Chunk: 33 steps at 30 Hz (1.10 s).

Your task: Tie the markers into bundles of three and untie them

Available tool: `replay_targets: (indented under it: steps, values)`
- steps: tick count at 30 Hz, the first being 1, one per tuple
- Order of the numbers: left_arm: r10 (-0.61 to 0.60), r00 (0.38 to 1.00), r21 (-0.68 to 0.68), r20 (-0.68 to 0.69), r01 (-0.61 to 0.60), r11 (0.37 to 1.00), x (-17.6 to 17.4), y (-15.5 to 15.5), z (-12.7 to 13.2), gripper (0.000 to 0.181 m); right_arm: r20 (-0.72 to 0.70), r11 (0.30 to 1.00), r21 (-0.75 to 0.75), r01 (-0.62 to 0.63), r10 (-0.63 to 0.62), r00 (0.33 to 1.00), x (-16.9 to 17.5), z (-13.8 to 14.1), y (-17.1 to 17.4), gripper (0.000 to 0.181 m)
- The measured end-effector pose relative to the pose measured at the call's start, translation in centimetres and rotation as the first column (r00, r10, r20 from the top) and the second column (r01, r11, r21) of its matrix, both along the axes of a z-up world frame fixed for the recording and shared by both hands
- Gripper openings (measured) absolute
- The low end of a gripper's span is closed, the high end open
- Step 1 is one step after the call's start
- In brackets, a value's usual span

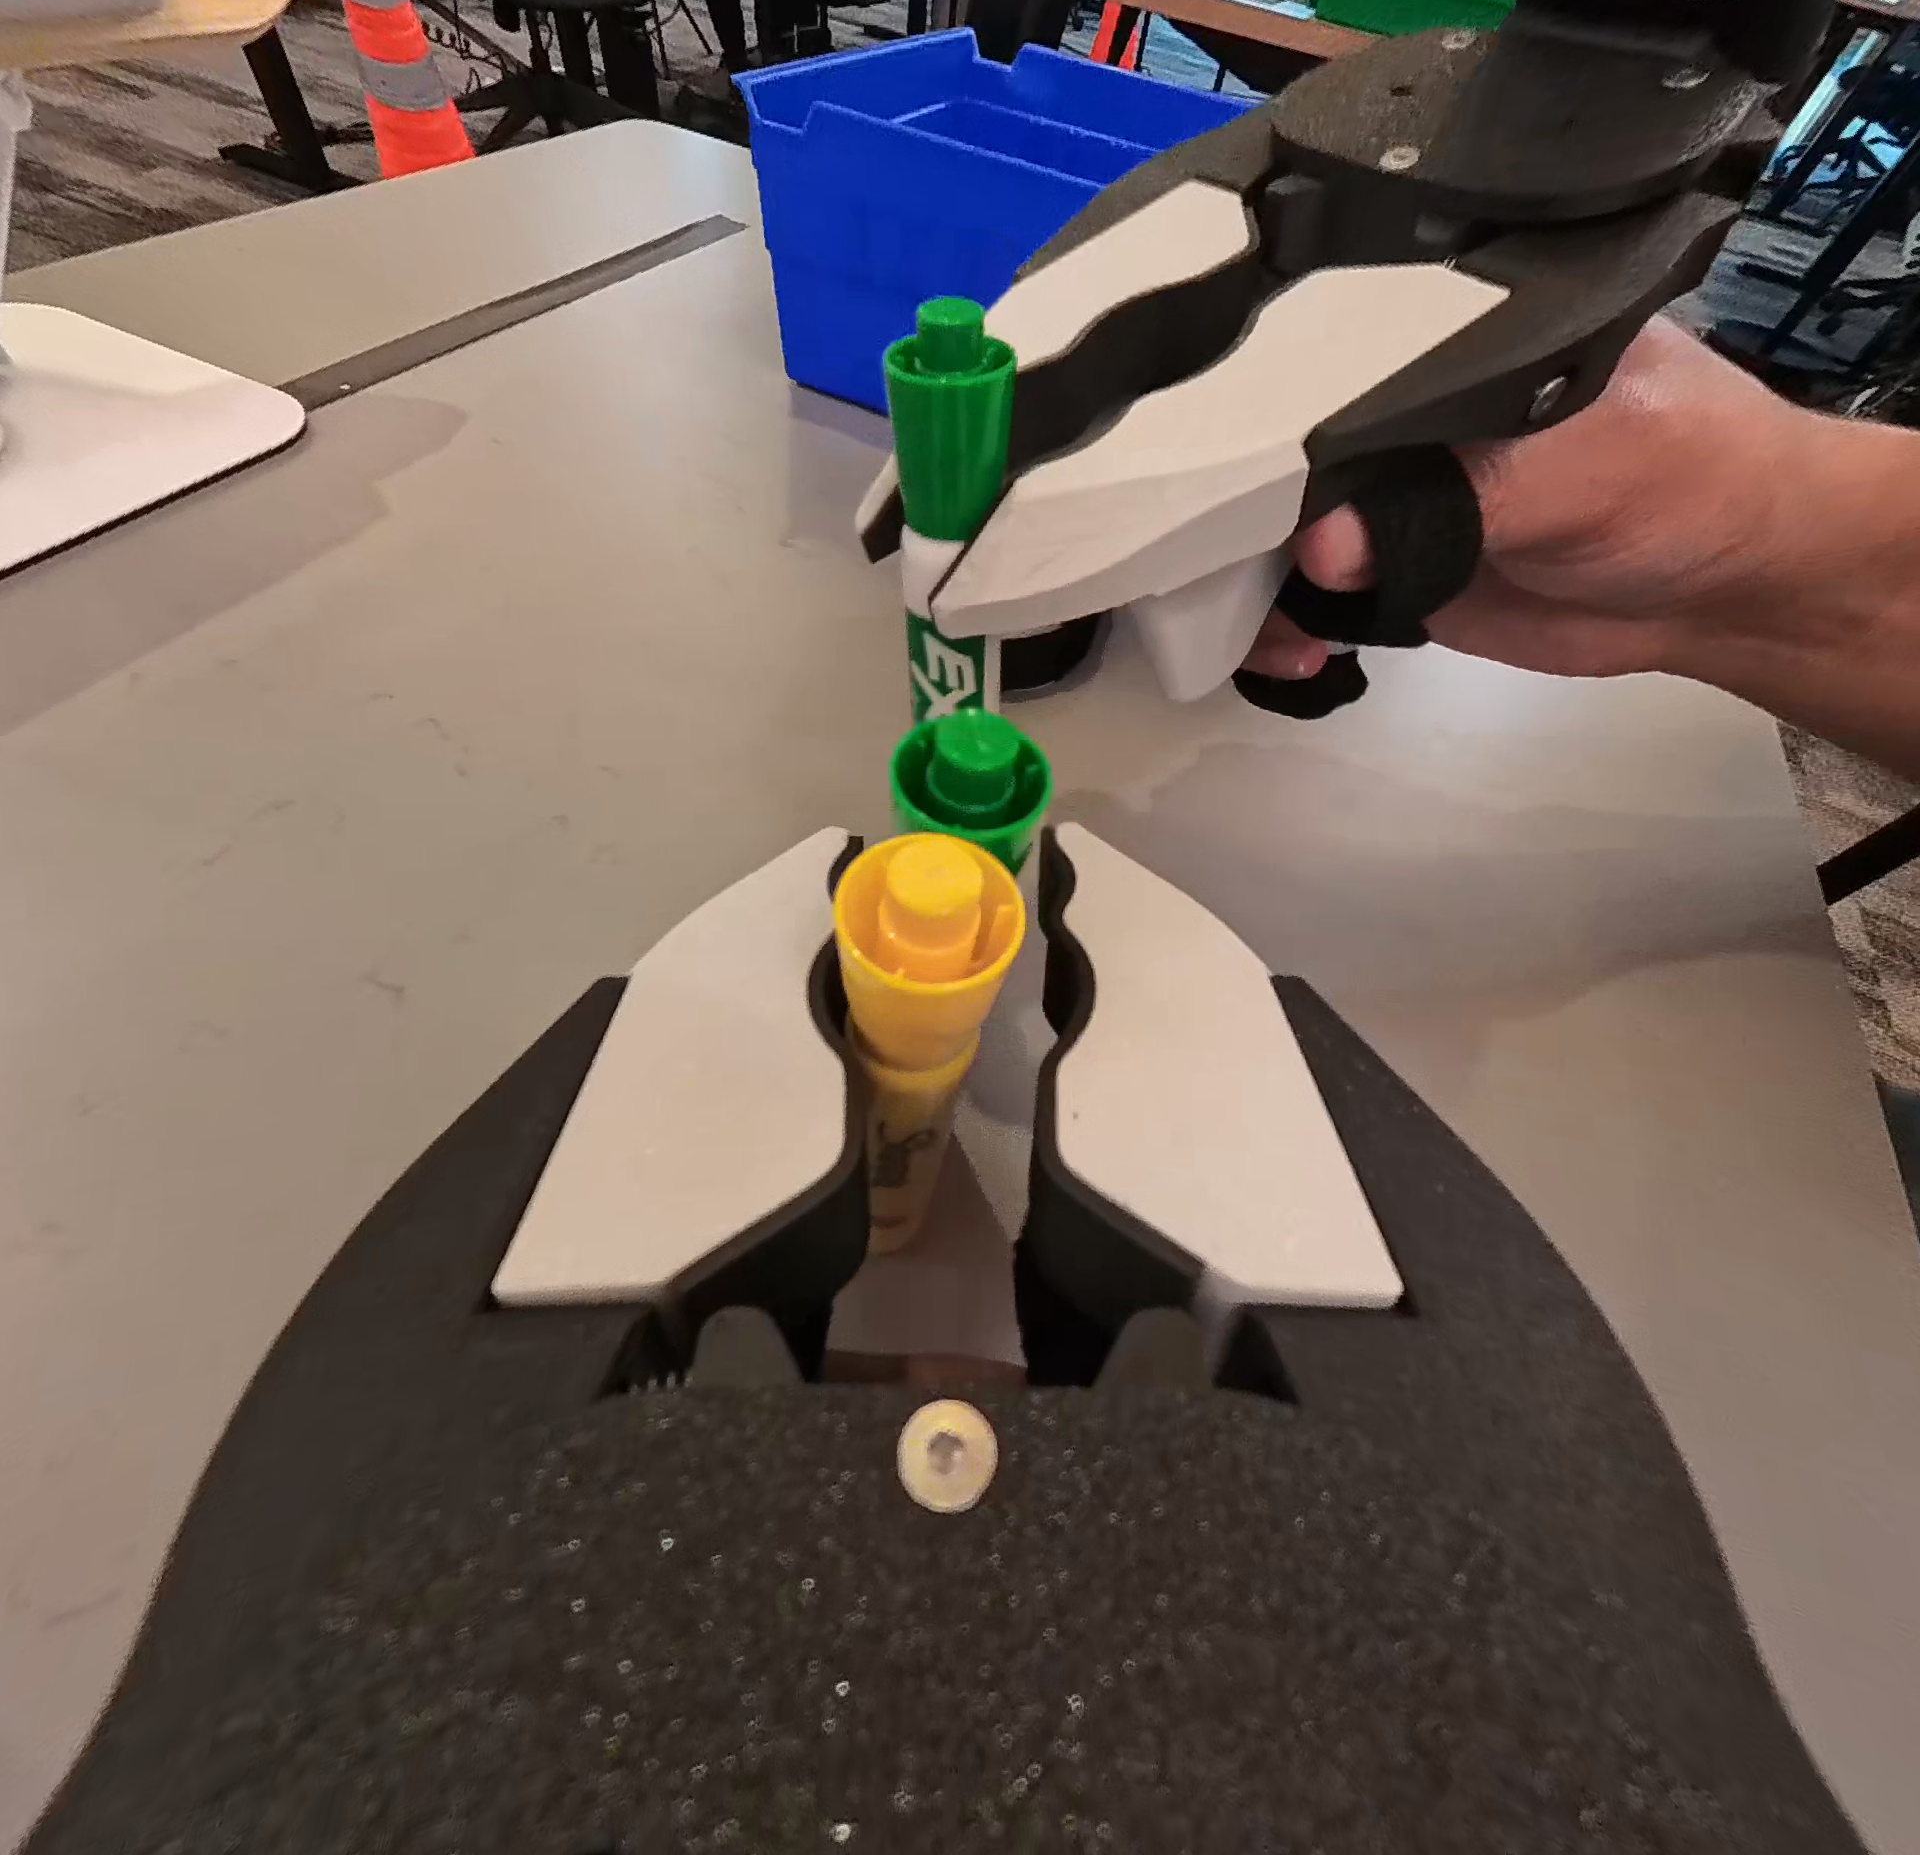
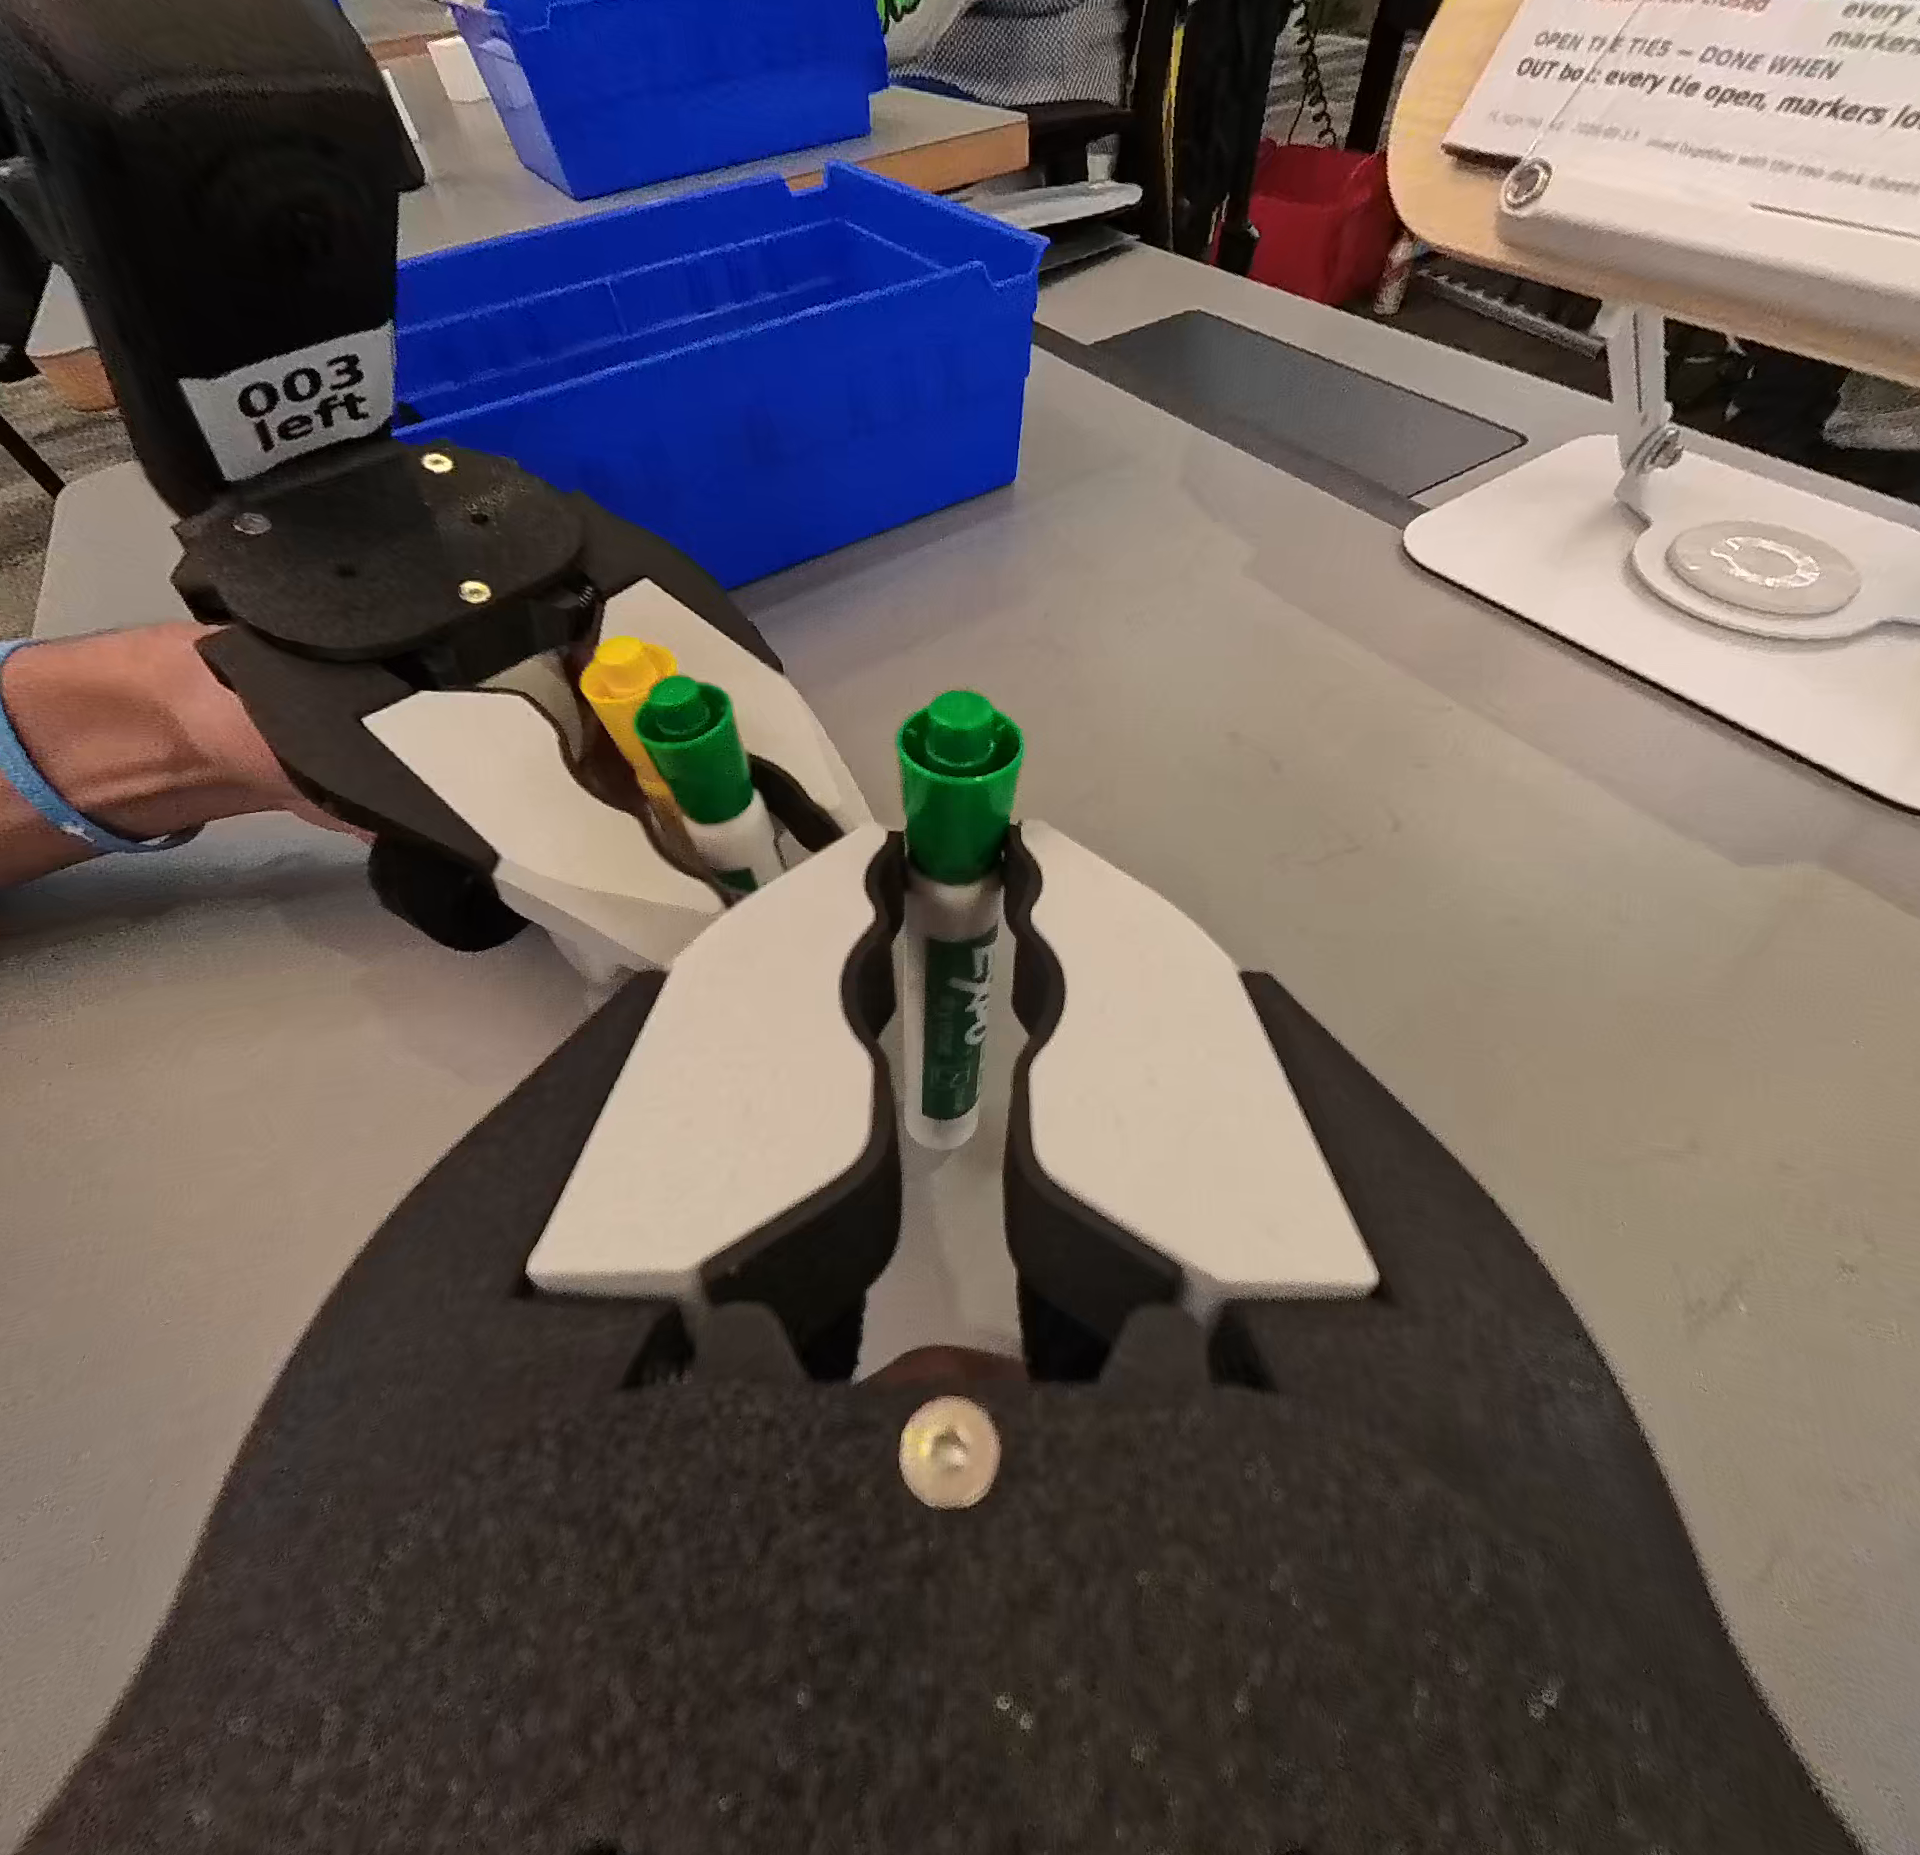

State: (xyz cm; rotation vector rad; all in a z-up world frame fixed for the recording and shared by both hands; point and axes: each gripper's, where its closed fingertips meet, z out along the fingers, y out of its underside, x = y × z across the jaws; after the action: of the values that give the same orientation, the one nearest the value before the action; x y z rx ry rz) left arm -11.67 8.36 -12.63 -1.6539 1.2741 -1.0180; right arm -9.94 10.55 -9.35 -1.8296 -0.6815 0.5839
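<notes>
Nearest in the left wrist view: left gripper (image 1: 940, 849), clenched loosely around two upright markers, a yellow marker (image 1: 920, 958) deep between the fingers and a green marker (image 1: 969, 782) just beyond it at the fingertips. Visible gap on the right side of the yellow marker, so not a tight hold; whether the far finger presses the green one, impossible to tell.

Just past those: right gripper (image 1: 920, 558), held by a hand (image 1: 1621, 517), grasping a second green marker (image 1: 948, 423) upright below its cap, very near the other two but apart from them. Same grasp seen from the right wrist view, marker barrel pinched between the fingers (image 2: 748, 1067), lower end hanging free above the grey table (image 2: 1351, 870).

Farther back: an empty-looking blue bin (image 2: 727, 403), a white stand (image 2: 1662, 558) with a printed sheet. No tie or band visible anywhere.

Likely risks: loose left grip letting the yellow marker tip or slide down; third marker knocking the pair askew while being pushed alongside; caps ending at uneven heights, making a slack bundle.
</notes>
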Motion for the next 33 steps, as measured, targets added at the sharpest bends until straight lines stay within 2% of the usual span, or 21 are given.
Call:
replay_targets:
  steps: [9,13,18,20,23,27,33]
  values:
    - [-0.009,0.999,0.012,0.044,0.008,1.000,0.1,-0.2,1.4,0.051,-0.043,1.000,0.001,-0.023,0.023,0.999,-0.1,0.0,-0.9,0.018]
    - [-0.003,0.995,0.037,0.101,-0.001,0.999,-0.9,-0.2,3.6,0.066,-0.047,0.997,0.038,-0.065,0.067,0.997,-0.8,-0.1,-1.6,0.018]
    - [0.038,0.979,0.040,0.200,-0.046,0.998,-3.7,-0.5,7.2,0.066,-0.029,0.986,0.098,-0.131,0.135,0.990,-2.4,-0.1,-3.1,0.018]
    - [0.086,0.974,0.013,0.209,-0.091,0.996,-5.2,-0.4,7.5,0.065,-0.017,0.983,0.127,-0.136,0.139,0.990,-3.1,0.0,-3.3,0.018]
    - [0.184,0.965,0.000,0.188,-0.187,0.982,-7.2,-0.1,6.5,0.058,-0.015,0.981,0.144,-0.129,0.133,0.991,-3.7,0.0,-3.4,0.018]
    - [0.274,0.956,0.067,0.106,-0.282,0.957,-8.8,-0.3,3.7,0.052,-0.033,0.985,0.110,-0.132,0.136,0.990,-4.2,-0.6,-3.8,0.018]
    - [0.308,0.949,0.052,0.069,-0.312,0.949,-9.3,-1.6,1.2,0.049,-0.021,0.988,0.112,-0.104,0.107,0.994,-5.3,-1.1,-3.8,0.018]
